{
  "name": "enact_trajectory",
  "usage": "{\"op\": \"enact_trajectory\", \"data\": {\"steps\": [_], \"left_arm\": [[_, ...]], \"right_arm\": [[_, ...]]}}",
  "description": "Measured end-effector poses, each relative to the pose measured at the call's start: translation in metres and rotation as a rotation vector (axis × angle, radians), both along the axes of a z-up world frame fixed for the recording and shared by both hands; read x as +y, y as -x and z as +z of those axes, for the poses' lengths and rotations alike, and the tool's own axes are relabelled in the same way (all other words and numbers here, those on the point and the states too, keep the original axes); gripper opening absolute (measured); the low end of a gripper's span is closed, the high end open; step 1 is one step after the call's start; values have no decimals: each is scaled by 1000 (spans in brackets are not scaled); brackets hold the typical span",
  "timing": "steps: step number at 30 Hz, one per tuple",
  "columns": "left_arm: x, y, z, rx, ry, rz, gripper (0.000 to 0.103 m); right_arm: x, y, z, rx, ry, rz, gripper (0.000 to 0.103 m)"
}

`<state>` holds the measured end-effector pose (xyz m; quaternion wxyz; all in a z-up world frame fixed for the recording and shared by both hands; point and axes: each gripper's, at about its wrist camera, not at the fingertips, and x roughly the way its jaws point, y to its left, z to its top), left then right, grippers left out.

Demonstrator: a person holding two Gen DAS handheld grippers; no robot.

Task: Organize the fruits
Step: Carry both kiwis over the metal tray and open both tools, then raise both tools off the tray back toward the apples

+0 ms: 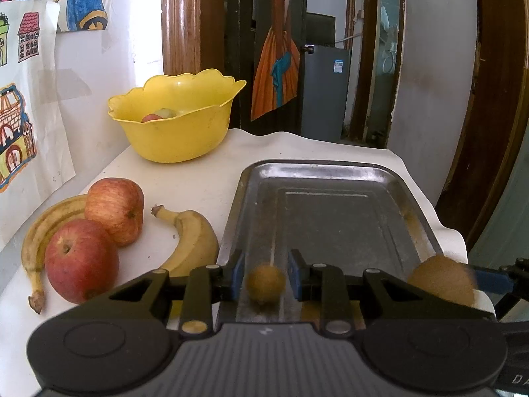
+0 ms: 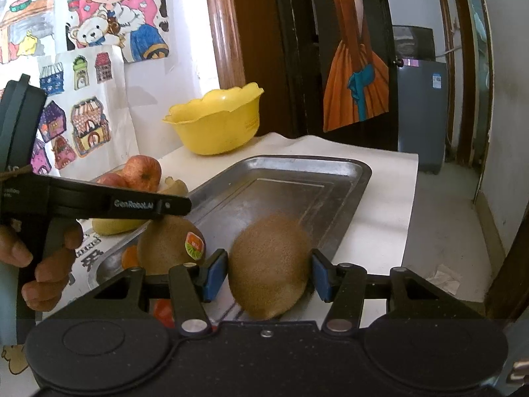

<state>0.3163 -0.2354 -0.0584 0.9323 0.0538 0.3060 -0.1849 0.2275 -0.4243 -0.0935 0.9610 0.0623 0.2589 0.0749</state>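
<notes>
Starting at your left, the two red apples point(image 1: 96, 231) and two yellow bananas point(image 1: 195, 241) lie loose on the white tabletop point(image 1: 198, 178) beside the wall, probably waiting their turn, while the scalloped yellow plastic bowl point(image 1: 175, 122) behind them already has a couple of fruits in it. The rectangular steel tray point(image 1: 330, 211) sits bare in the middle, likely the sorting spot for the kiwis. Your left gripper point(image 1: 266, 278) hangs over the tray's near edge with a small fuzzy brown kiwi point(image 1: 266, 284) framed between its blue pads; the pads look slightly clear of it here, yet the jaws are about as closed as they go, so I judge it held. From the right wrist camera that kiwi carries a sticker. Your right gripper point(image 2: 269, 273) is roughly half open, clamped on the larger brown kiwi point(image 2: 269, 264), pads touching both flanks, just over the tray's near end.
</notes>
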Motion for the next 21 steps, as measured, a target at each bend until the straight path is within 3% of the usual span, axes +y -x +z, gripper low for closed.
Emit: {"op": "enact_trajectory", "data": {"steps": [4, 6, 10, 12, 17, 21], "left_arm": [[-1, 2, 1, -1, -4, 1, 39], [0, 4, 3, -2, 0, 7, 58], [6, 13, 12, -22, 25, 22, 70], [9, 21, 19, -39, 36, 31, 83], [23, 45, 43, -98, 68, 59, 98], [37, 67, 61, -131, 92, 85, 102]], "right_arm": [[2, 1, 1, -9, 16, 2, 59], [1, 3, 2, -9, 15, -2, 60], [-2, 13, 11, -31, 4, -27, 70], [-3, 21, 18, -49, 1, -37, 74], [1, 46, 40, -101, 3, -59, 86], [9, 69, 60, -141, 15, -64, 96]]}}
